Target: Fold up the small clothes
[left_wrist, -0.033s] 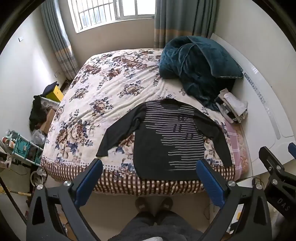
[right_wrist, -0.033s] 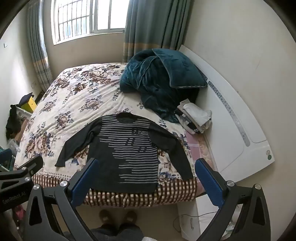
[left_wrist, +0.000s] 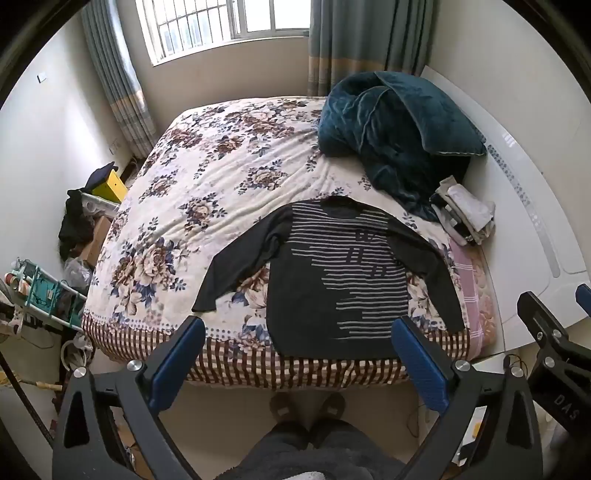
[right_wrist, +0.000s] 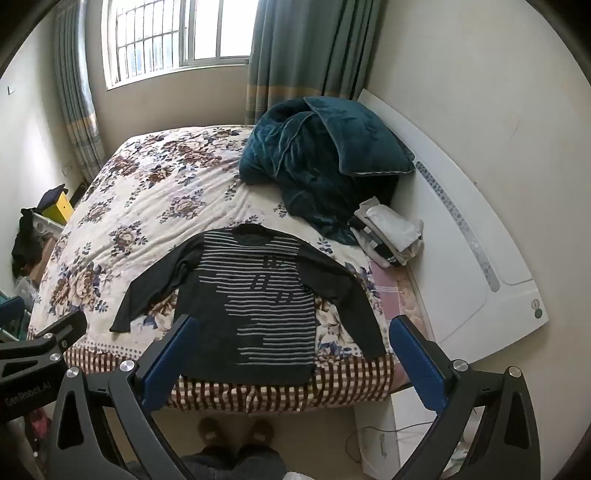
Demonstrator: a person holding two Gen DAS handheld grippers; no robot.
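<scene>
Lying flat, striped sweater [left_wrist: 332, 280], bed [left_wrist: 207, 192]

Home bedroom, floral bed [left_wrist: 229, 192] (curtained window [left_wrist: 229, 22])

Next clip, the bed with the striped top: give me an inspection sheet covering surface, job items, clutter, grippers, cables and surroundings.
Surface: floral quilted bedspread on the bed, checked border at the near edge.
Job's things: dark long-sleeved striped top lying flat, sleeves spread, hem at the near edge.
Clutter: crumpled teal velvet blanket; small pile of folded pale clothes beside the headboard.
Grippers: left gripper and right gripper both open, held off the bed, holding nothing.
Cables: thin wire on the floor by the bed corner.
Surroundings: barred window, curtains, white headboard, cluttered floor at left.
</scene>
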